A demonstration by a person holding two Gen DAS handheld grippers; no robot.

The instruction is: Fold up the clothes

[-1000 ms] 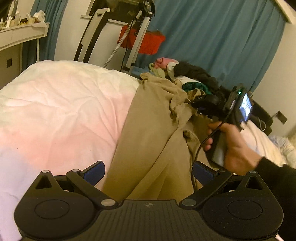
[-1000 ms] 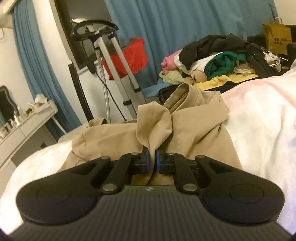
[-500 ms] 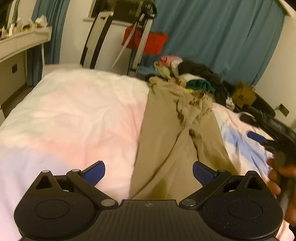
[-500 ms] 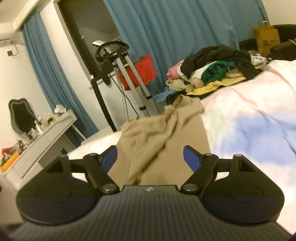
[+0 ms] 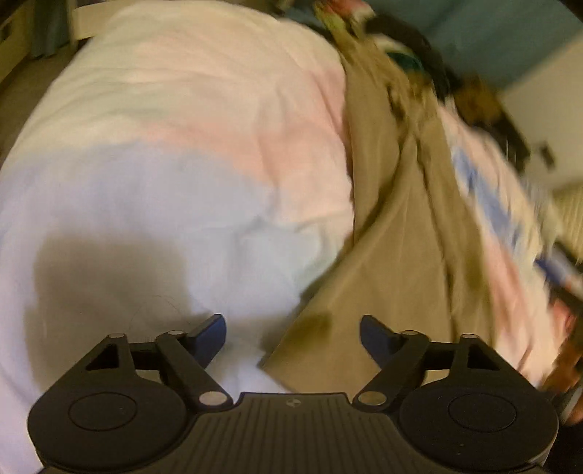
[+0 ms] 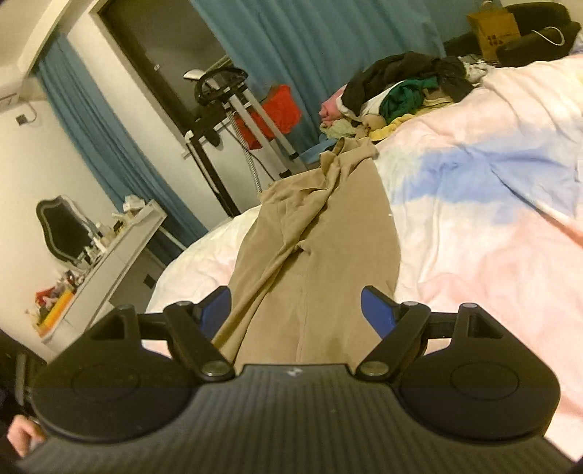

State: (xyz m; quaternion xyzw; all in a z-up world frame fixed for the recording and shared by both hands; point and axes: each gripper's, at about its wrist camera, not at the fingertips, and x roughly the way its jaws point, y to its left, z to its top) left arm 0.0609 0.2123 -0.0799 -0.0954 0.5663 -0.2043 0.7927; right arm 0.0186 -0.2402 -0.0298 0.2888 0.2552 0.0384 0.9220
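Bed point(image 6: 492, 189): covered by a pastel duvet in white, pink and blue patches; fills most of both views. In the left wrist view the picture is motion-blurred.

Curtain point(image 6: 328, 47): blue, hanging behind the bed at 12 o'clock in the right wrist view.

Trousers point(image 6: 320, 233): tan, laid out lengthwise on the duvet, running from between the right gripper's fingers toward 12 o'clock; upper end bunched and creased near the bed's far edge. In the left wrist view the trousers point(image 5: 397, 226) run from 6 o'clock to 1 o'clock, with one squared corner lying just ahead of the fingers, right of centre.

Clothes pile point(image 6: 400, 91): black, green, pink and yellow items heaped at the far end of the bed, at 1 o'clock, just beyond the trousers' bunched end.

Stand point(image 6: 237, 109): metal-framed, with a red item hung on it, at 11 o'clock beside the curtain.

Dresser point(image 6: 109, 255): white, at 9 o'clock, carrying small clutter and a dark mirror.

Bag point(image 6: 493, 31): brown paper, at 1 o'clock, far corner.

Left gripper point(image 5: 293, 333): spread wide, holding nothing; hovers low over the duvet, its shadow at 8 o'clock, the trouser corner lying between its blue fingertips.

Right gripper point(image 6: 296, 310): spread wide, holding nothing; trouser cloth lies between and below the fingers; whether it touches cannot be told.
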